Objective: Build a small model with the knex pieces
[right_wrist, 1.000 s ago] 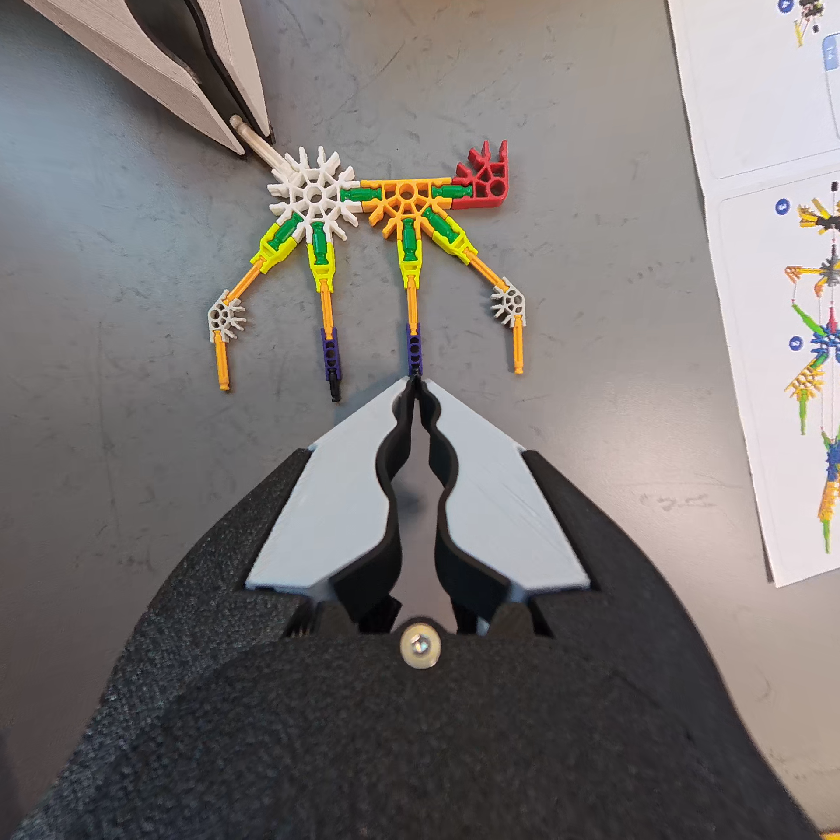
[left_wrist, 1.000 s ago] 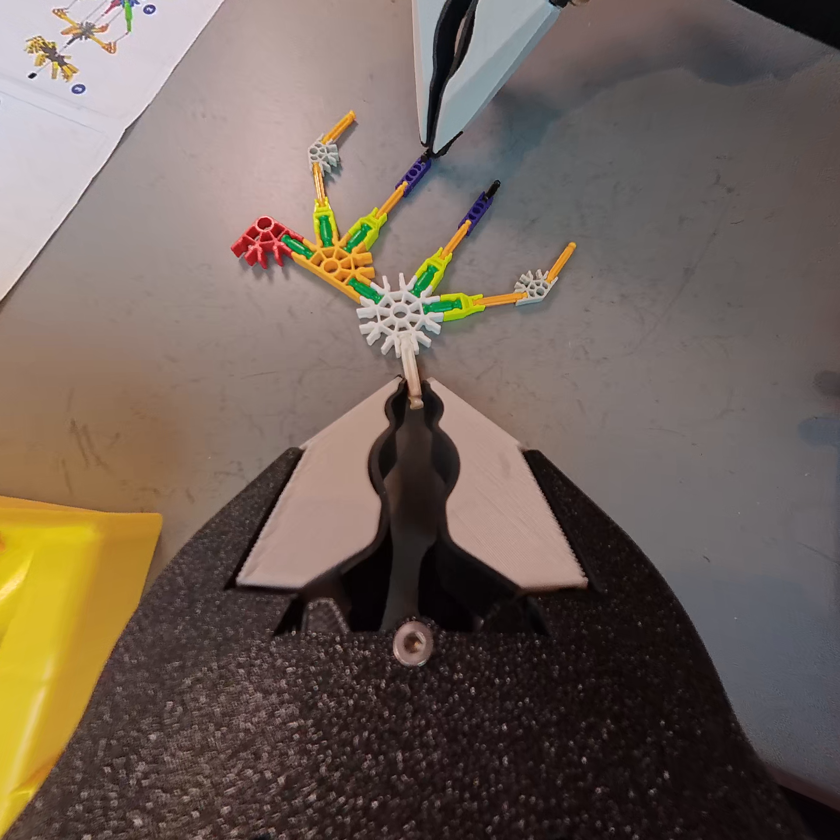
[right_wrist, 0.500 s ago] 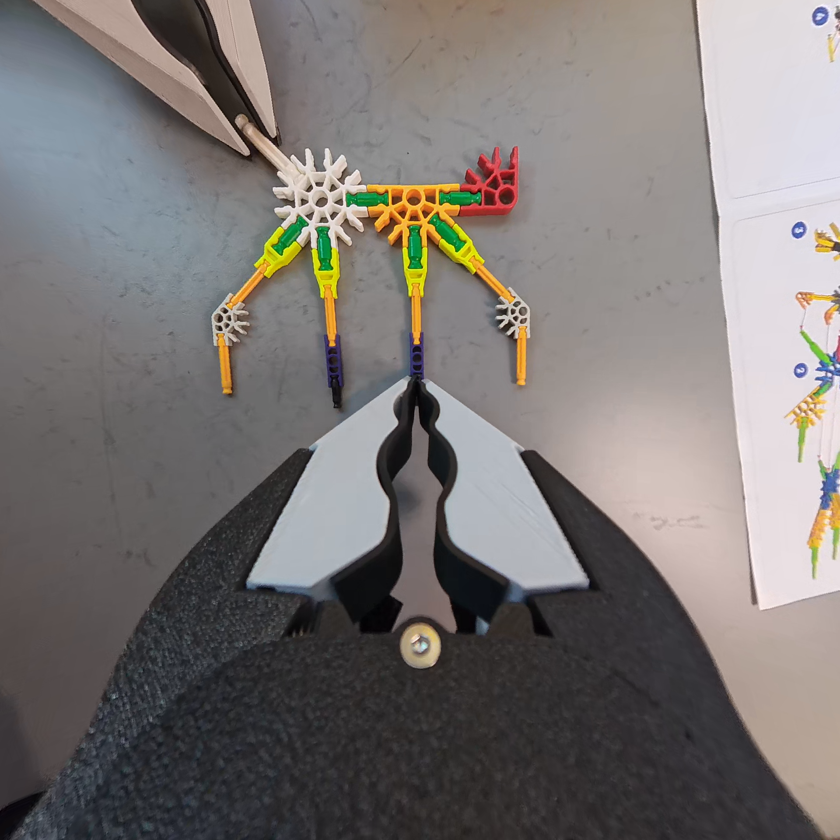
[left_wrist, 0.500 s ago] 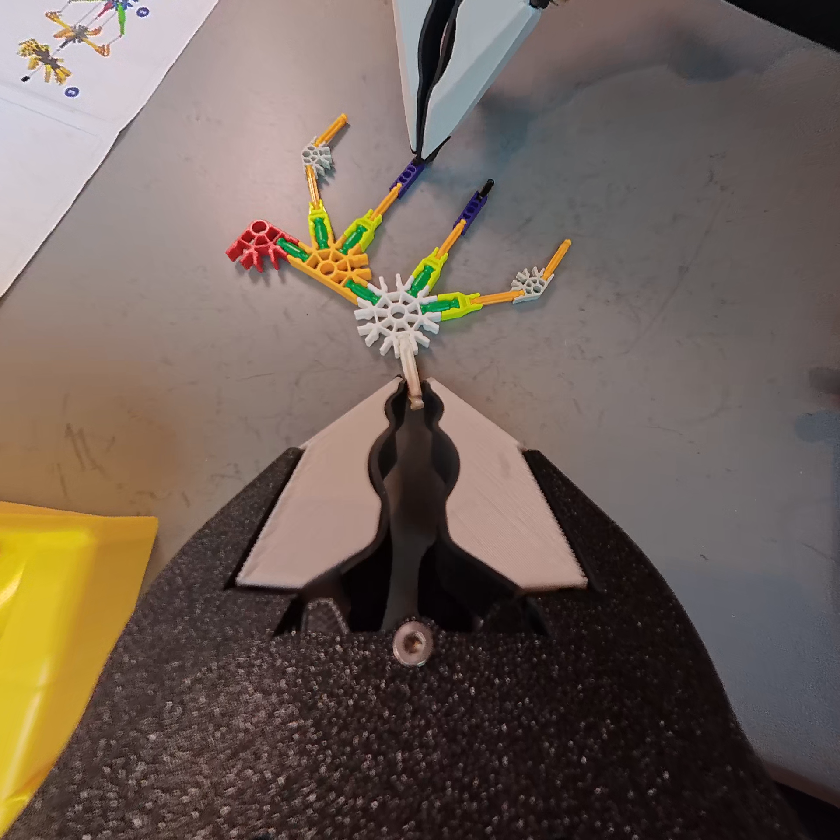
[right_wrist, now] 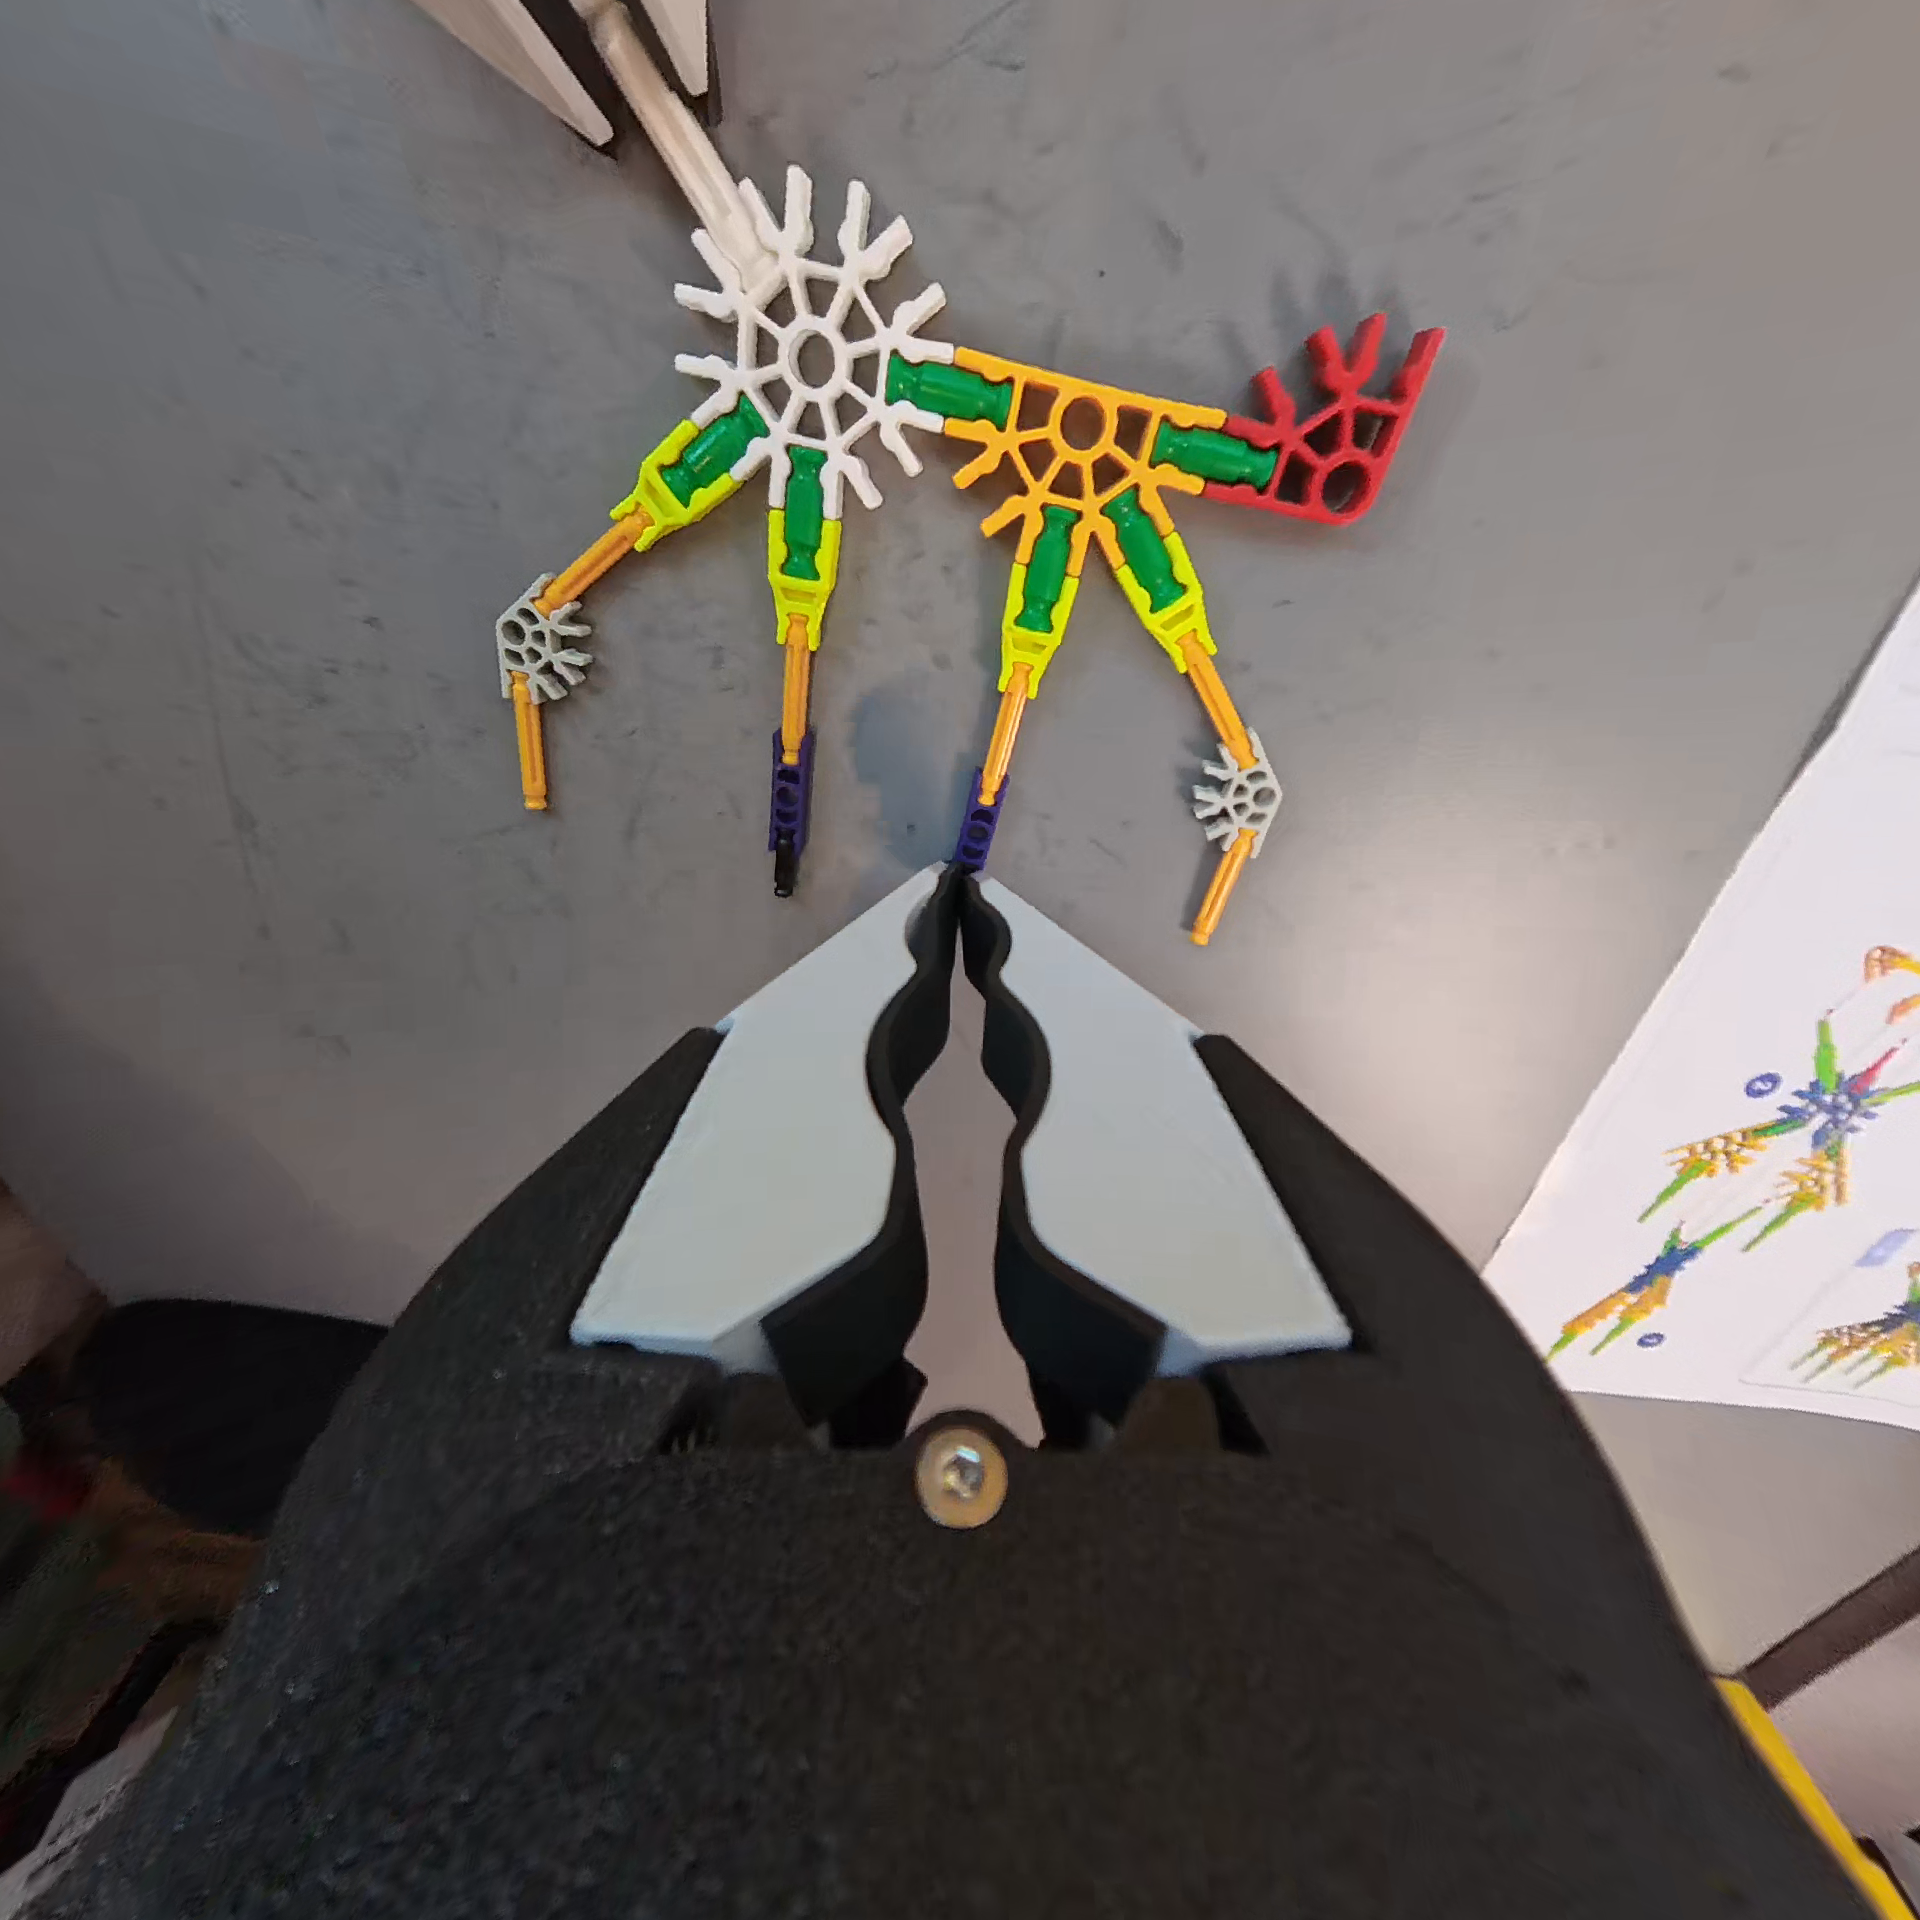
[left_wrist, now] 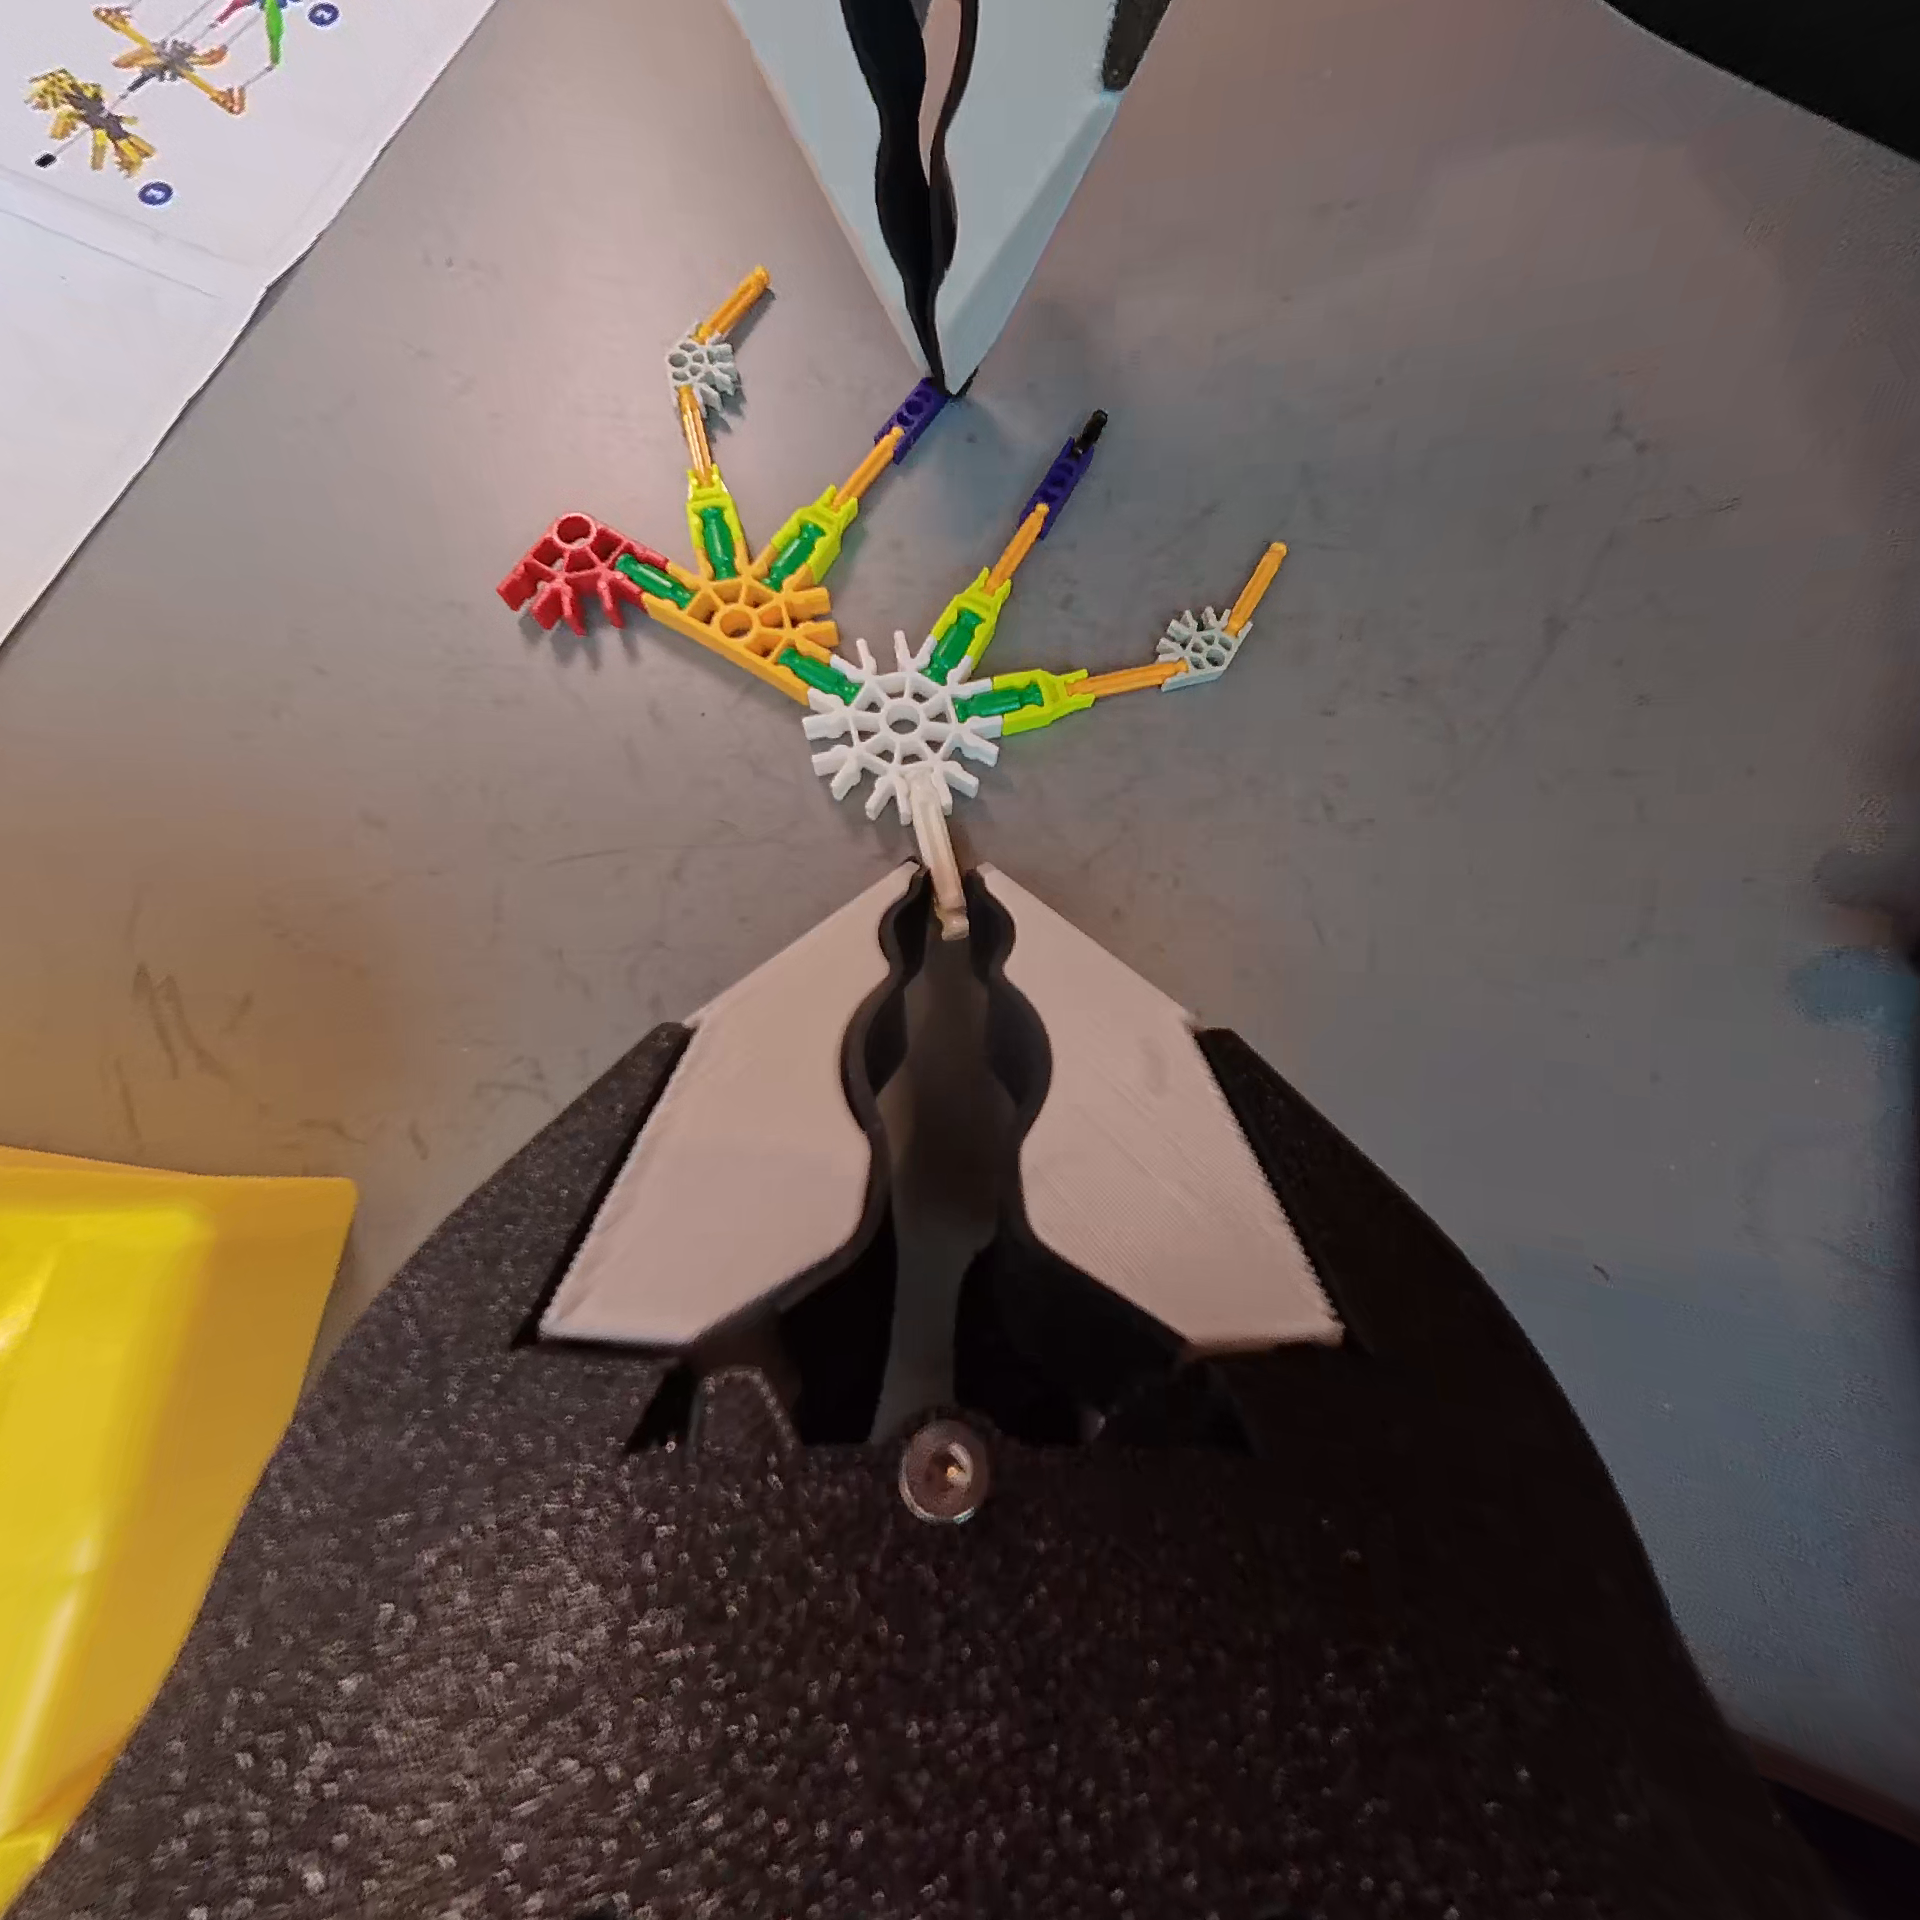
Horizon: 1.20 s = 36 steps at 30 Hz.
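Left wrist view: left hand-held gripper (left_wrist: 945, 894) points forward and down at the grey counter (left_wrist: 1455, 727), tips clamped on the end of a short cream rod (left_wrist: 938, 854) plugged into the white snowflake connector (left_wrist: 902, 722) of a flat toy model (left_wrist: 831, 623) lying on the counter. Right hand-held gripper (left_wrist: 940, 379) enters from the top edge opposite, its tips closed at the end of a purple connector (left_wrist: 911, 426) on one of the model's legs; whether a small piece is pinched between them cannot be told. Right wrist view: right hand-held gripper (right_wrist: 956, 883) with tips pressed together, touching that purple connector (right_wrist: 978, 821). Model from this side: white snowflake connector (right_wrist: 816, 348), orange half-round connector (right_wrist: 1081, 442), red corner connector (right_wrist: 1340, 436), four legs of green and orange rods. Neighbouring leg ends in a purple connector with a black tip (right_wrist: 784, 868). Printed instruction sheet (right_wrist: 1766, 1143) lies to the right, well apart from the model. Yellow object (left_wrist: 125, 1403) at the lower left of the left wrist view.
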### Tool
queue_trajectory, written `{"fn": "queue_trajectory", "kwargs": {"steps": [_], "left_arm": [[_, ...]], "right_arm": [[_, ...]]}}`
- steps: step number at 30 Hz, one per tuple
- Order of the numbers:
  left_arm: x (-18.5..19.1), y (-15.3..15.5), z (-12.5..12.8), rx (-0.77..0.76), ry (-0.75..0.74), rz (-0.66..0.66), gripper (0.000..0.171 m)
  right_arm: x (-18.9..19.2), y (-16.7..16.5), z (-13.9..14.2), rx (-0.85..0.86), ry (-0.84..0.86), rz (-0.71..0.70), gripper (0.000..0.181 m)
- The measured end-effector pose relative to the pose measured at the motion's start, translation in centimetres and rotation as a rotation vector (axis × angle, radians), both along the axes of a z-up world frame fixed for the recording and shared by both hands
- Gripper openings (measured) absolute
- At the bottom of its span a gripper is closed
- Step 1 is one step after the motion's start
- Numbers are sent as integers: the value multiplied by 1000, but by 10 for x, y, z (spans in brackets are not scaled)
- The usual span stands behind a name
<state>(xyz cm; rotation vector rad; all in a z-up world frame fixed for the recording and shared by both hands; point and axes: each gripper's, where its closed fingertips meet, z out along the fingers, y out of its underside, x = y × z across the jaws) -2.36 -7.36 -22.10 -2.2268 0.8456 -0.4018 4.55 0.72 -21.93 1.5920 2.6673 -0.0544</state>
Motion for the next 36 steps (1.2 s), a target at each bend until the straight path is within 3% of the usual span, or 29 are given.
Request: {"fn": "queue_trajectory", "kwargs": {"steps": [9,22,27,36], "left_arm": [[0,0,0,1,-8,1,7],[0,1,0,15,-7,-7,7],[-1,2,1,34,-2,-10,10],[-2,2,1,40,-19,-10,12]], "right_arm": [[-1,0,-1,40,-19,58,0],[37,-4,15,-203,475,-309,15],[29,-1,8,-207,546,-317,15],[9,2,0,-184,531,-251,8]]}}
